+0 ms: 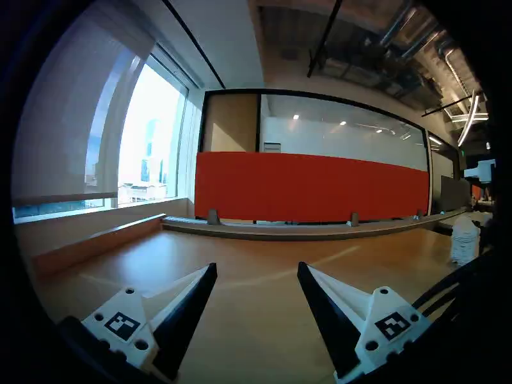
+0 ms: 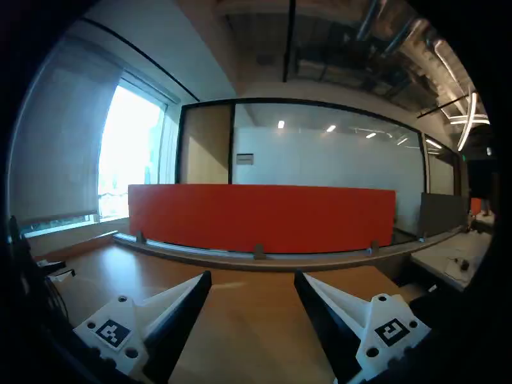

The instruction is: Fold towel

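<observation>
Wooden worktop point(image 1: 256, 320) lies below the jaws. The left gripper point(image 1: 256, 265) and right gripper point(image 2: 252, 274) both have jaws spread apart. A red screen point(image 1: 307, 185) stands ahead of them.

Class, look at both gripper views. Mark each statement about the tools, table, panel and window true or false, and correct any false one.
1. The left tool is open, with its fingers apart. True.
2. The right tool is shut tight. False: its fingers stand apart, with the table visible between them.
3. A red panel stands along the far edge of the table. True.
4. In the left gripper view, the bright window is on the right side. False: it is on the left side of that view.
</observation>
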{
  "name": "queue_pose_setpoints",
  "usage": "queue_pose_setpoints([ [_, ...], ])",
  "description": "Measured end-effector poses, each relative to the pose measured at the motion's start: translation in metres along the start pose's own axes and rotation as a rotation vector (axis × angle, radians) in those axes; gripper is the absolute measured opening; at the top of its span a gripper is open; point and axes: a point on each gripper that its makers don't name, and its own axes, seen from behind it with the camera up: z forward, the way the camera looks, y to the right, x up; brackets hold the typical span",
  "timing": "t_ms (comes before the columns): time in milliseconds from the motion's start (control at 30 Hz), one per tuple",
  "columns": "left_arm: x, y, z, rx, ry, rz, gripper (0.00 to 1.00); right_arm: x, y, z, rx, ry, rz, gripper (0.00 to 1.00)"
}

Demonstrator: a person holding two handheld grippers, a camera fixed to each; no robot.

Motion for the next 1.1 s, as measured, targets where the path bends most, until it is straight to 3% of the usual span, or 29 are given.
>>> queue_pose_setpoints([
  [500,-0.015,-0.003,-0.002,0.005,-0.001,0.006,0.93,-0.013,0.003,0.000,0.002,0.010,0.001,1.00],
  [900,-0.019,0.004,-0.002,-0.005,0.006,0.052,0.93,-0.013,0.002,-0.001,0.002,0.017,-0.013,1.00],
  [1100,-0.020,0.004,-0.001,-0.006,0.006,0.052,0.93,-0.015,0.010,-0.003,-0.021,0.025,-0.035,1.00],
])
